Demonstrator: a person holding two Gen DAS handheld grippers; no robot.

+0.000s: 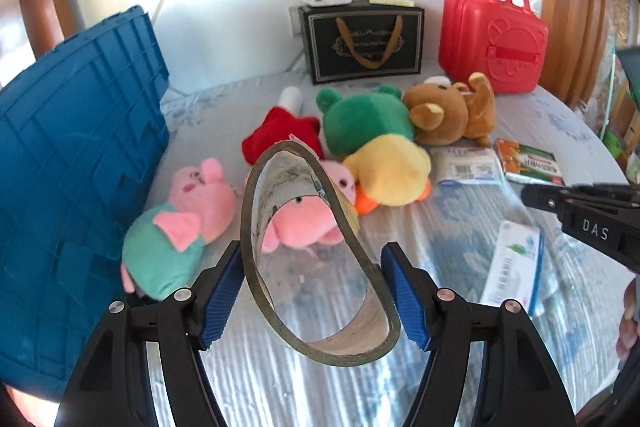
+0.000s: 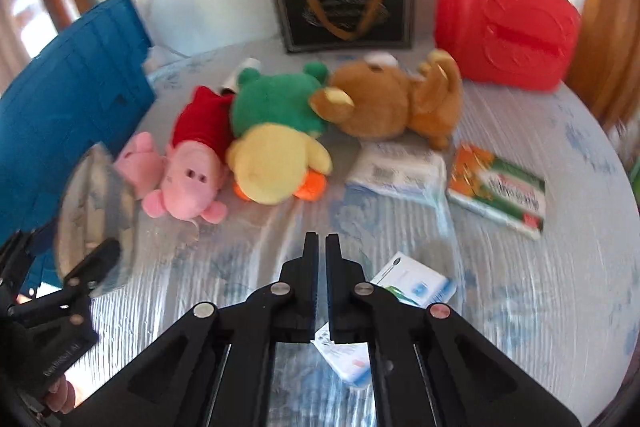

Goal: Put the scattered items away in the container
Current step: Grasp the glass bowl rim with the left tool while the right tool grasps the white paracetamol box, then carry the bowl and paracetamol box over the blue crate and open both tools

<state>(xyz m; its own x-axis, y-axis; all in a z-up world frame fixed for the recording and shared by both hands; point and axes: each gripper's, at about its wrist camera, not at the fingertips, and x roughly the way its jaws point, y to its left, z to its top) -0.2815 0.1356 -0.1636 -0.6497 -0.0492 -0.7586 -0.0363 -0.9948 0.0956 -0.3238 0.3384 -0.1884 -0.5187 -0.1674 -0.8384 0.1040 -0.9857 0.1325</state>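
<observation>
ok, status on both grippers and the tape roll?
Left gripper clamped on tape roll, lifted. Right gripper shut, empty. Blue crate at left; nothing blocking.

Blue crate (image 1: 76,163), red case (image 1: 492,43), yellow duck (image 1: 390,175).

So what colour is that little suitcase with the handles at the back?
Red: the suitcase is bright red all over, clearest in the left wrist view.
</observation>
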